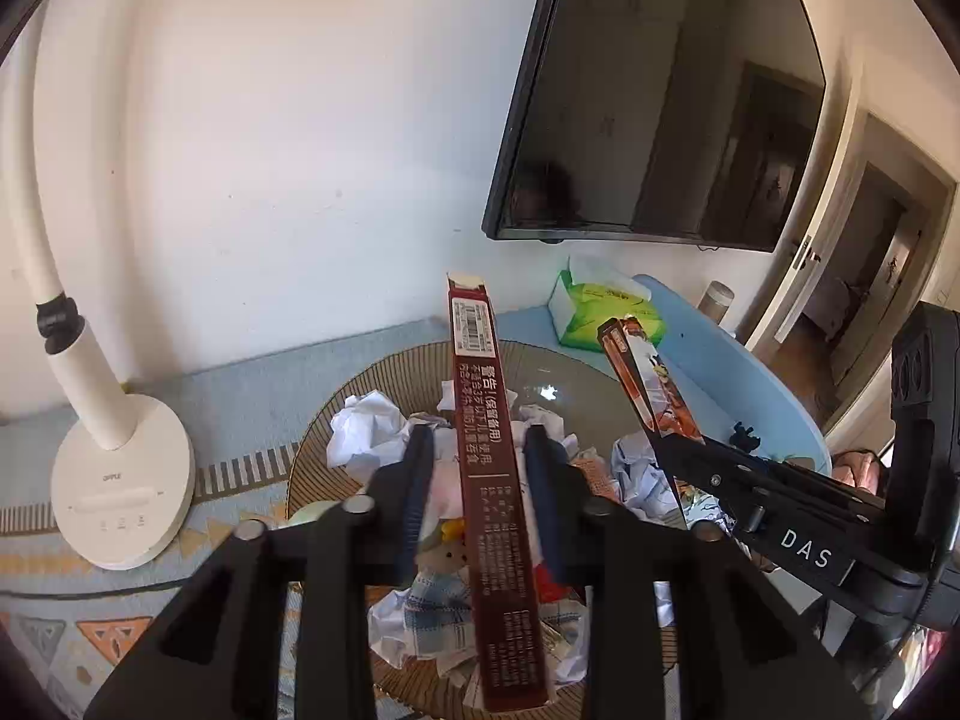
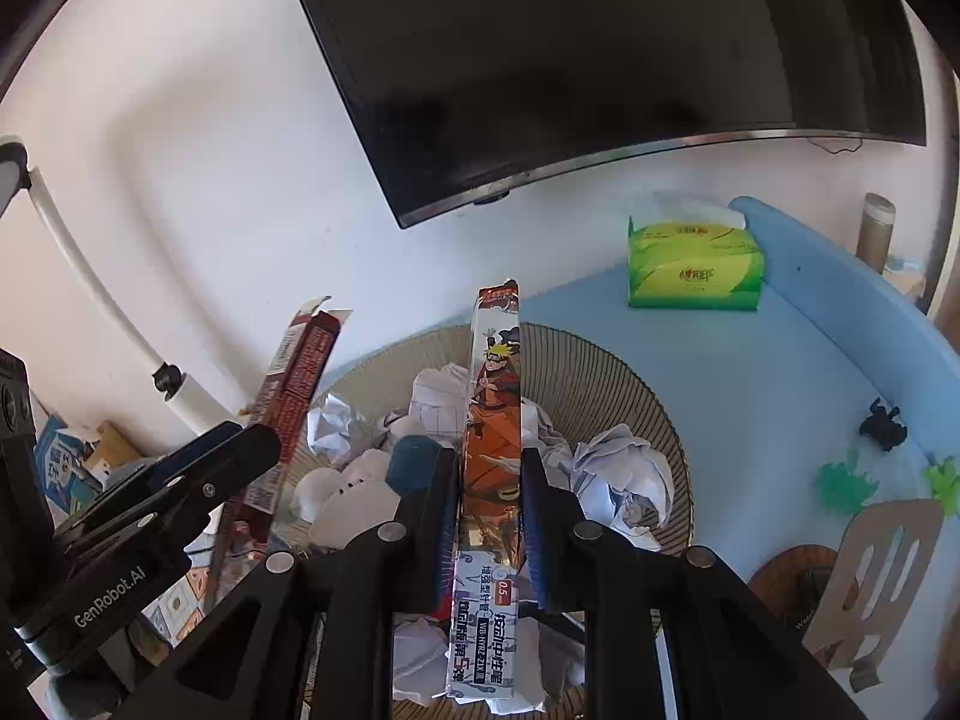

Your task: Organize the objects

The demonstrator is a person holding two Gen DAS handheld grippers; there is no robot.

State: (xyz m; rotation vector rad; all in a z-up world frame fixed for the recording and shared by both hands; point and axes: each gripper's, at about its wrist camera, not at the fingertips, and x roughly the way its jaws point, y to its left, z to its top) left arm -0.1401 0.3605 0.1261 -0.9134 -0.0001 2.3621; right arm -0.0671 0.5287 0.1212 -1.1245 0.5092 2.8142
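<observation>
My left gripper (image 1: 478,438) is shut on a long dark red box (image 1: 486,420) with a barcode and white print, held upright over a round wicker basket (image 1: 336,408). My right gripper (image 2: 491,462) is shut on a long orange cartoon pen box (image 2: 493,420), also upright over the basket (image 2: 660,408). The basket holds crumpled white paper (image 2: 624,474), a white plush toy (image 2: 354,492) and other scraps. The red box shows in the right wrist view (image 2: 294,396) at left; the pen box shows in the left wrist view (image 1: 654,390) at right.
A white desk lamp (image 1: 114,480) stands left on a patterned cloth. A green tissue box (image 2: 696,264) sits on the blue mat (image 2: 810,360) near the wall. A dark TV (image 1: 654,96) hangs above. A wooden spatula (image 2: 870,576), green toys and a small black figure (image 2: 882,423) lie at right.
</observation>
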